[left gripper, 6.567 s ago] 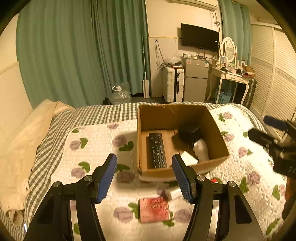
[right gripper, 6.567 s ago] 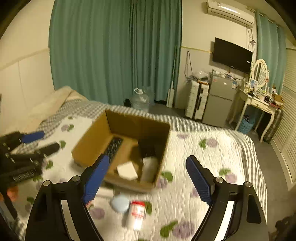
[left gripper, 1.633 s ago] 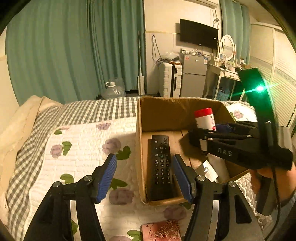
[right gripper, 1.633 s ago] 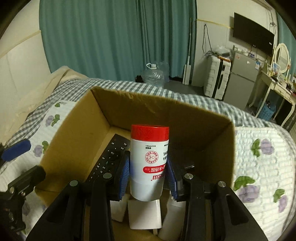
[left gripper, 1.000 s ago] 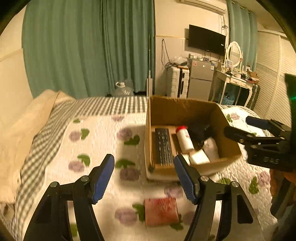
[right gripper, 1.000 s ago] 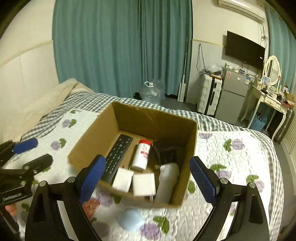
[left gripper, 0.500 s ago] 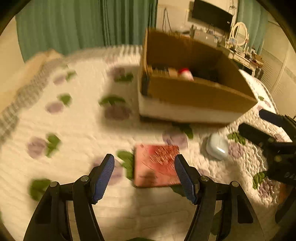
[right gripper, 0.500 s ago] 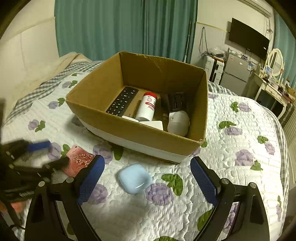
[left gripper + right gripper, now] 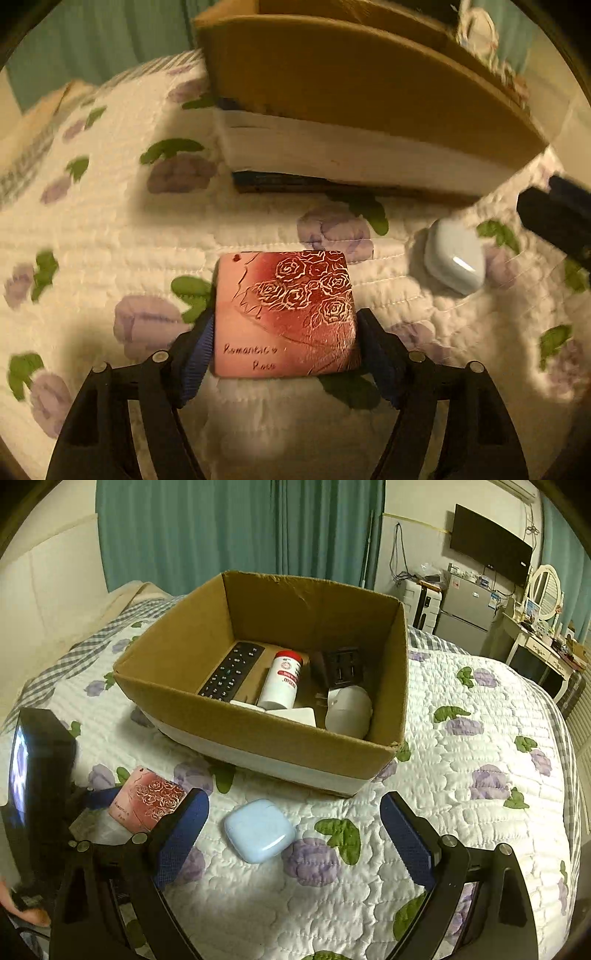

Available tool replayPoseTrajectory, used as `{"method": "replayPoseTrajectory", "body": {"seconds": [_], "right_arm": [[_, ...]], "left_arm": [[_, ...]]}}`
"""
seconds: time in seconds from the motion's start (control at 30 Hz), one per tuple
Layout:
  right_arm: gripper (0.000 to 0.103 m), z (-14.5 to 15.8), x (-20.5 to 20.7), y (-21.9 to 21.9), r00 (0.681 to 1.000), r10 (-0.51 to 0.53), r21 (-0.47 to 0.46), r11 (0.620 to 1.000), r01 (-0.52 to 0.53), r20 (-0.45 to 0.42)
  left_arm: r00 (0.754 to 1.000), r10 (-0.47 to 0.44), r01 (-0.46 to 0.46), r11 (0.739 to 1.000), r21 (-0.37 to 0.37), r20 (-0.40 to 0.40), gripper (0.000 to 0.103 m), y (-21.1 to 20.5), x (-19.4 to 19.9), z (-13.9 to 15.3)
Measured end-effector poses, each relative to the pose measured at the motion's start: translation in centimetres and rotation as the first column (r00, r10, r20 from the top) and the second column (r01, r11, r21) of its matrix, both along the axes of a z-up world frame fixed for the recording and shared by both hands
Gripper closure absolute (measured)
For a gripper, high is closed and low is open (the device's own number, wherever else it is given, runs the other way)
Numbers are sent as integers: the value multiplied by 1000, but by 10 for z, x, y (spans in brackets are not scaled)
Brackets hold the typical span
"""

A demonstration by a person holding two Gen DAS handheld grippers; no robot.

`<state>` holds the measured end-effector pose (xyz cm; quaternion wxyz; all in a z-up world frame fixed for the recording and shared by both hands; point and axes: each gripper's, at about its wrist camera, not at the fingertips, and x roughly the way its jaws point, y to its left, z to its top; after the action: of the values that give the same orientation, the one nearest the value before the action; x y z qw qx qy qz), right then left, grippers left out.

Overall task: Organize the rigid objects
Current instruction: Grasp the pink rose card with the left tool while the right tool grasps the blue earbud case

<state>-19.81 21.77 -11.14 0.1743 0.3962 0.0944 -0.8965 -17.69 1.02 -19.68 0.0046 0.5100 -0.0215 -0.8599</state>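
- The step in hand looks like the pickup of the pink rose case [image 9: 286, 314], a flat squarish thing lying on the quilted bed [image 9: 110, 236] just in front of the cardboard box [image 9: 266, 738].
- The left claw [image 9: 284, 350] is set low on the quilt with a finger on each side of the case's near half; the blue pads [image 9: 201, 347] sit right at its left and right edges, narrow enough to bracket it. Whether they are already pressing on it I cannot tell from these views.
- The right claw [image 9: 293, 834] hangs wide and empty above the bed, with the pale blue earbud case [image 9: 258, 830] lying between its fingers and a little beyond them, to the right of the rose case and apart from it.
- The box sits at the far side of both loose items; inside it lie a black remote [image 9: 232, 672], a red-capped white bottle [image 9: 282, 681], a dark adapter [image 9: 341, 668] and a few white pieces.
- Judged from this, most things are already boxed and two remain on the quilt.
- The next move calls for the left claw to pinch the case firmly by its edges, lift it flat clear of the soft quilt, then carry it up over the near wall of the box.
- The case is thin and its sides look smooth, so a shallow pinch could let it slip or tilt.
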Motion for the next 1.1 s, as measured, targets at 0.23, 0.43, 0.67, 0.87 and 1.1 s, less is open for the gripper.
{"method": "replayPoseTrajectory", "body": {"seconds": [0.23, 0.43, 0.67, 0.87, 1.1], "right_arm": [[9, -14, -6, 1, 999, -13, 10, 1000, 13, 36], [9, -22, -7, -4, 999, 16, 8, 1000, -17, 51], [10, -41, -12, -15, 994, 47, 21, 999, -50, 103], [23, -61, -21, -25, 985, 63, 41, 997, -70, 160], [46, -68, -25, -30, 980, 83, 35, 995, -90, 179]], "left_arm": [[998, 13, -10, 999, 42, -67, 31, -4, 8, 6], [991, 25, -19, 999, 48, -130, 31, -11, 26, 26], [981, 76, -69, 997, 45, -179, 31, -30, 37, 47], [980, 90, -83, 996, 45, -177, 31, -36, 25, 48], [981, 74, -69, 997, 39, -180, 31, -32, 26, 47]]}}
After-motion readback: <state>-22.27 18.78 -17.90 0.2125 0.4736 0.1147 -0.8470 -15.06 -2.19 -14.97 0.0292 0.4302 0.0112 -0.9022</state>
